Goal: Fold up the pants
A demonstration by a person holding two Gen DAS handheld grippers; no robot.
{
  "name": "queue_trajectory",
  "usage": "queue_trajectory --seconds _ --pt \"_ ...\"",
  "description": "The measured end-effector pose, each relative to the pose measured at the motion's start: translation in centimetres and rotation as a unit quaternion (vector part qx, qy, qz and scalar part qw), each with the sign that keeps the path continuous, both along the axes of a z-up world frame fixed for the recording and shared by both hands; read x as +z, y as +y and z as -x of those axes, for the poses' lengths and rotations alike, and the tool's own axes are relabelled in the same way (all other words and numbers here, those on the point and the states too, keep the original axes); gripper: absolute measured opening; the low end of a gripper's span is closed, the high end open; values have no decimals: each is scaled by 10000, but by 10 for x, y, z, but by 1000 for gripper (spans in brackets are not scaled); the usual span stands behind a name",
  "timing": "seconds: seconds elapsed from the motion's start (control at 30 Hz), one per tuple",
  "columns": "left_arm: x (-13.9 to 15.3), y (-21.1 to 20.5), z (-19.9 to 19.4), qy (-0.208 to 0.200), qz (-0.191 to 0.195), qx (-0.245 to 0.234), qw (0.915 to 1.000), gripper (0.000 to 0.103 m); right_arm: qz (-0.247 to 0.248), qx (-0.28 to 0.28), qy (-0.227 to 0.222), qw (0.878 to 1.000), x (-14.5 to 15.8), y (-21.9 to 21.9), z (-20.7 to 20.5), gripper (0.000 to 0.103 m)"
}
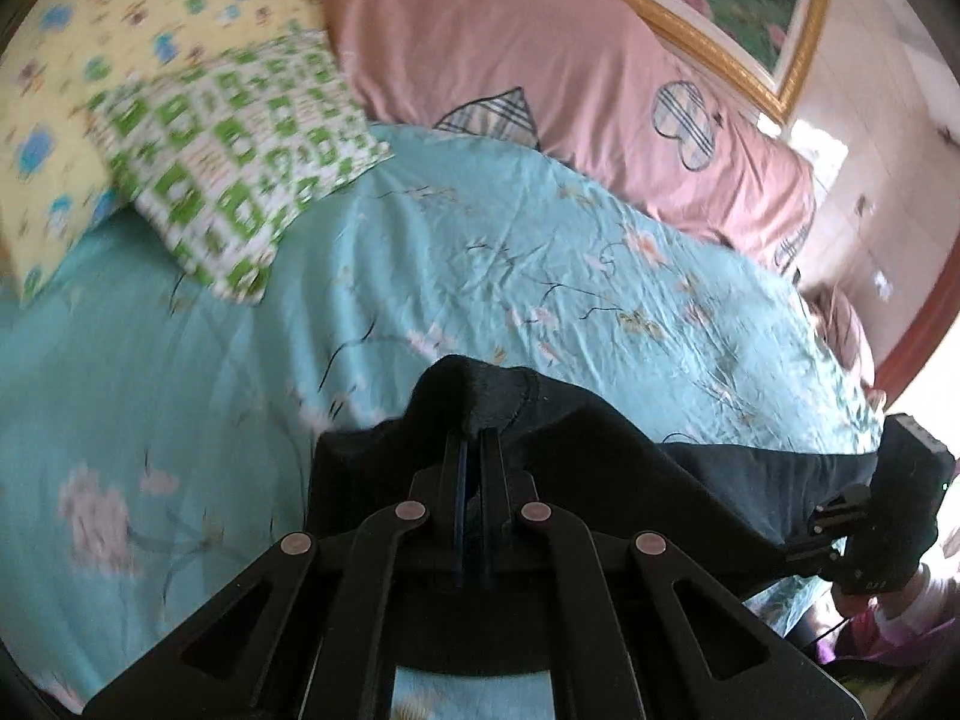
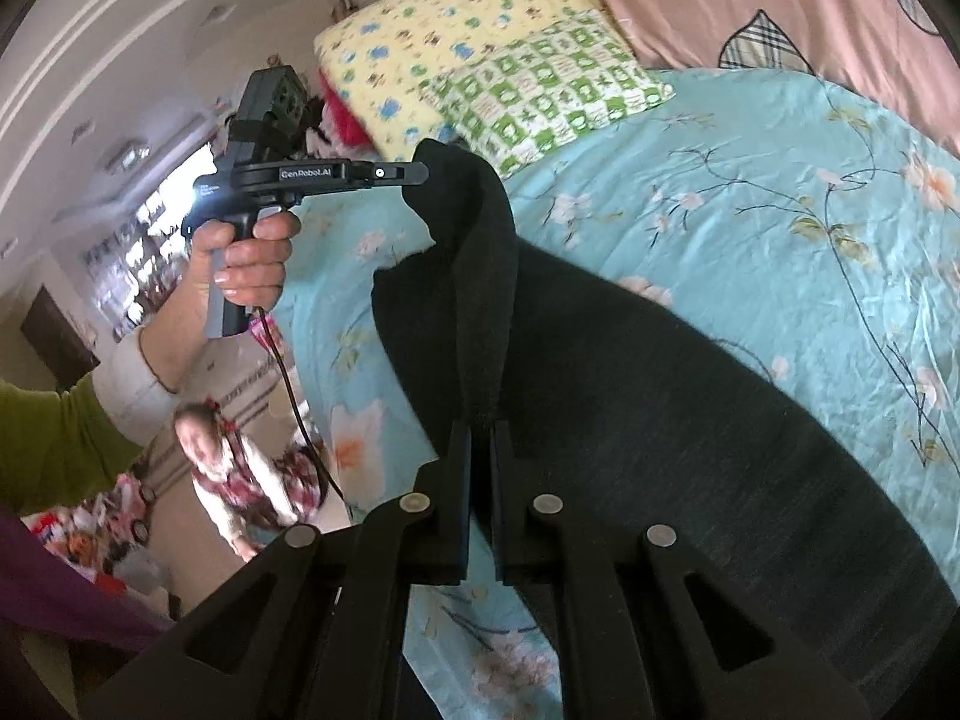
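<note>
Both tongs are seen clenched on the black pants: the left tongs (image 1: 474,438) are closed on a bunched fold of the fabric at their tips, and the right tongs (image 2: 480,420) are closed on another raised ridge of the same garment. In the right wrist view the left tongs (image 2: 414,171) are also seen from the side, held up in the left hand (image 2: 246,258), with a peak of cloth pinched at their tips and lifted off the bed. The black pants (image 2: 630,396) are spread below and beyond the right tongs over the turquoise floral bedspread (image 2: 750,192), with the edge between the two tongs raised and hanging slack. Beyond the tongs, a green patterned pillow (image 1: 240,168) and a yellow pillow (image 1: 120,60) are seen at the head of the bed, well apart from the garment. No finished, compact fold is shown; the work is judged to be early or in mid fold, with the lifted edge not yet laid over and flattened. Legs and waistband cannot be told apart in the dark cloth.
</note>
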State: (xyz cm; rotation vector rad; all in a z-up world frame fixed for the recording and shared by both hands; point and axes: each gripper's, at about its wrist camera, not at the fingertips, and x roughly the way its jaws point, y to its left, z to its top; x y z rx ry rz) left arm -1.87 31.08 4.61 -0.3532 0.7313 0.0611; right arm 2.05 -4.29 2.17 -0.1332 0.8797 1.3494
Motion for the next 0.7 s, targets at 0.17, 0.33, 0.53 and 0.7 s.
queue_trajectory --seconds 0.17,0.33,0.53,0.7 --pt "-19 16 22 -164 389 445 9981 3 186 86 -277 9994 -1 4 10 6" --pt "-37 25 35 -263 736 778 9939 4 365 203 -516 9978 -6 12 18 6" --pt "-52 23 51 -159 875 1252 9881 10 525 285 -386 9975 -18 17 17 10" --pt "-53 22 68 9 853 1658 9825 14 469 264 -232 9983 -19 14 15 11"
